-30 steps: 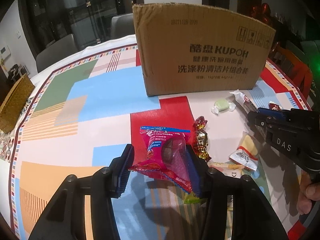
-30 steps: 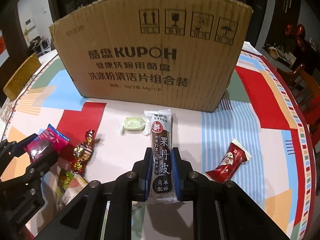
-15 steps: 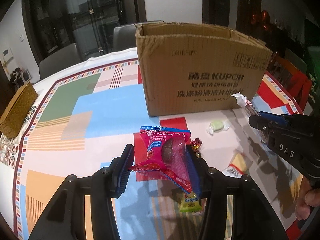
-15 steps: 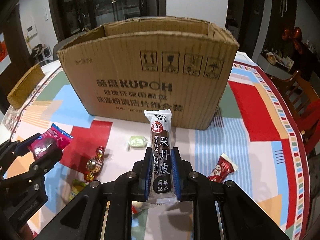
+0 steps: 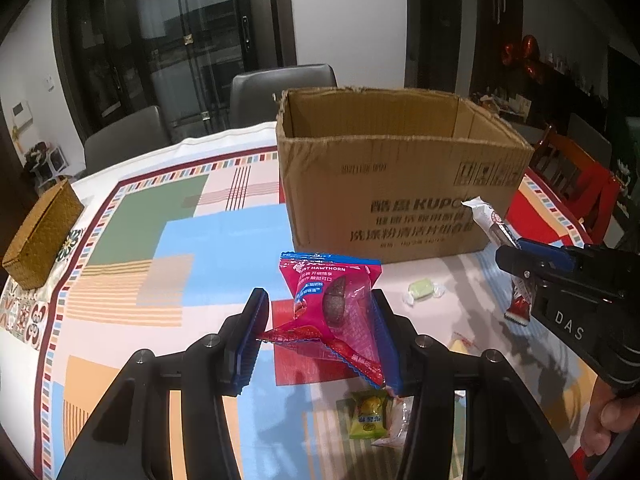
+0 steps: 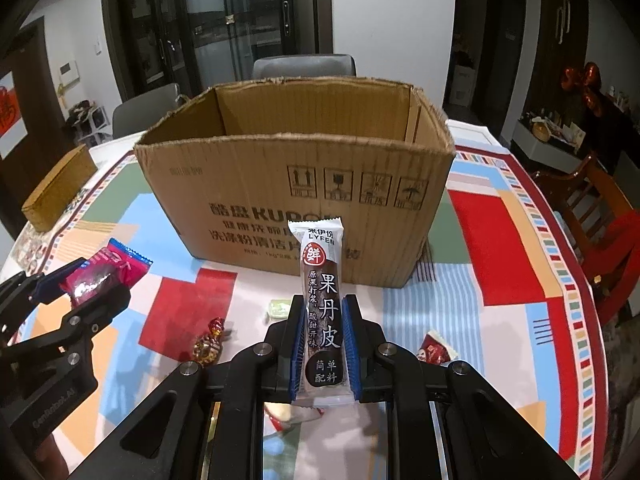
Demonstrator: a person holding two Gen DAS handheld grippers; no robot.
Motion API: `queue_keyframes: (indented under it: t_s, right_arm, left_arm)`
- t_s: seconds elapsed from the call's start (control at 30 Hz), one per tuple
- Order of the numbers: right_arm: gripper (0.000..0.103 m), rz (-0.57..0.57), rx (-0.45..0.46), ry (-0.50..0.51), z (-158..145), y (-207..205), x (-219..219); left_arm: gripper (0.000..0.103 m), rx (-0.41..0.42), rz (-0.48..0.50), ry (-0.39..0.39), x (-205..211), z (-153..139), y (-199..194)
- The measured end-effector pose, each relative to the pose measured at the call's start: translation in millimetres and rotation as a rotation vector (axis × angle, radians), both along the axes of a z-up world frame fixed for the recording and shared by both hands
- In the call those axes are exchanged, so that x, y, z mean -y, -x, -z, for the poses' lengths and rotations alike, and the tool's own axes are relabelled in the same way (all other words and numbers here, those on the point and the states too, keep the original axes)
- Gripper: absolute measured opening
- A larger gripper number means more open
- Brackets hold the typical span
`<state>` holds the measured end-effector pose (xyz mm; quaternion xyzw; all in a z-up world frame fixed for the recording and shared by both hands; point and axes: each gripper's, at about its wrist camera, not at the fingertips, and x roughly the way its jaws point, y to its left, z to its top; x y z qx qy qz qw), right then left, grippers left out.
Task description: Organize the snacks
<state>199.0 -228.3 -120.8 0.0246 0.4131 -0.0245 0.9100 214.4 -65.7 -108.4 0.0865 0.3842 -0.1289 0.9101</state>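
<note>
An open cardboard box (image 5: 400, 184) stands at the back of the table; its inside shows no snacks in the right wrist view (image 6: 296, 196). My left gripper (image 5: 320, 320) is shut on a pink hawthorn snack packet (image 5: 332, 304), held above the table in front of the box. My right gripper (image 6: 324, 336) is shut on a long dark fruit-leather bar (image 6: 322, 304), held upright before the box front. Each gripper shows in the other view, the right one (image 5: 516, 260) and the left one (image 6: 76, 284).
Loose snacks lie on the patterned tablecloth: a green candy (image 5: 422, 292), a yellow-green packet (image 5: 366, 414), a gold-red foil candy (image 6: 208, 344), a small red packet (image 6: 434, 354). A woven box (image 5: 40, 236) sits at the table's left edge. Chairs stand behind and to the right.
Both grippers have risen with their snacks, so the table lies lower and the box's open top now shows. The snacks on the table have not moved.
</note>
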Motion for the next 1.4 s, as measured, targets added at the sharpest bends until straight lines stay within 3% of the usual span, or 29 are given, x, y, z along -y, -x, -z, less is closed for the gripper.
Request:
queue_keyframes:
  t_s: [0.73,1.4]
  right_arm:
    - [0.019,0.018,0.103,-0.013,-54.4,15.0,11.9]
    - [0.019,0.029,0.185,-0.003,-93.3,0.4,18.8]
  left_arm:
    - [0.050,0.054,0.004,0.013,7.3,-44.5,4.7]
    - [0.050,0.123,0.014,0.040,17.4,-83.8,-20.3]
